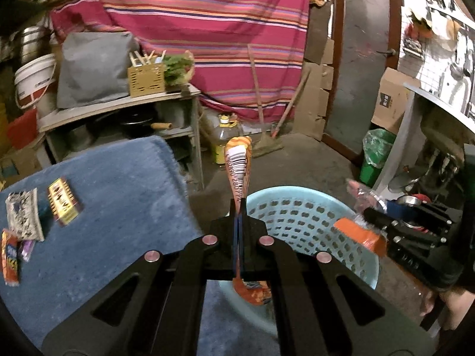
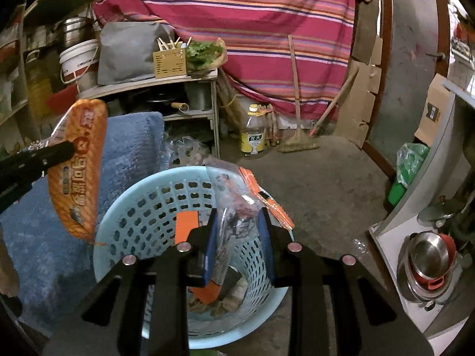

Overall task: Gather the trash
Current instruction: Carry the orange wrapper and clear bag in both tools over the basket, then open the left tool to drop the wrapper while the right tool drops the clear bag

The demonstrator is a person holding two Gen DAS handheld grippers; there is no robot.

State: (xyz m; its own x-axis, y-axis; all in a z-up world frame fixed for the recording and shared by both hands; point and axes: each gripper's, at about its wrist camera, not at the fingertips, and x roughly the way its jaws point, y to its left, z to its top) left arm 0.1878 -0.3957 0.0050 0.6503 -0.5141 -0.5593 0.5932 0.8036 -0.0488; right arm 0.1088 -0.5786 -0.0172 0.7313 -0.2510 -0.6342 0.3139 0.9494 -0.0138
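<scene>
My left gripper (image 1: 239, 204) pinches the orange wrapper (image 1: 237, 163) upright beside the basket (image 1: 311, 204) rim, while my right gripper (image 2: 239, 222), jaws parted, hangs its clear packet (image 2: 237, 207) directly above it.

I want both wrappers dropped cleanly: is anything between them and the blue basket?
Nothing visible. The left claw holds the orange wrapper above the basket rim; the right claw, open, has the clear wrapper over its mouth.

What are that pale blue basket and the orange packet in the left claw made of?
Basket: looks like moulded plastic, smooth, with punched rows of holes. Orange packet: thin, glossy printed film, probably plastic; it creases where the left gripper pinches it.
</scene>
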